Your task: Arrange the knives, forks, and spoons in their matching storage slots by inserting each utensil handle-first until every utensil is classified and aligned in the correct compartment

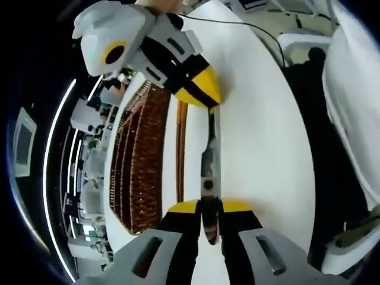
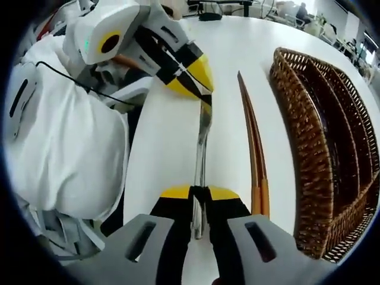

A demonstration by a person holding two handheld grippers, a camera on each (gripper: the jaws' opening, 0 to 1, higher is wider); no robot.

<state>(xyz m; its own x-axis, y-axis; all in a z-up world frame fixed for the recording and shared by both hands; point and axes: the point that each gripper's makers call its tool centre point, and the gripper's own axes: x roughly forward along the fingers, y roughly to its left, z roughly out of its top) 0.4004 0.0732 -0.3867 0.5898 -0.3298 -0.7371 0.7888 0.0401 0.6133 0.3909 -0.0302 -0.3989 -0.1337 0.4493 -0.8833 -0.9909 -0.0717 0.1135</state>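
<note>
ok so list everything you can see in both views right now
silver metal utensil: one, silver, above the table, each end clamped by a gripper; type unclear
orange-brown chopsticks: one pair, lying on the table between utensil and basket
brown wicker basket: one, long slots, on the table
round white table: one, white
person's white sleeve: white, beside the table
left gripper: yellow-black, shut on the utensil
right gripper: yellow-black, shut on its other end
</note>
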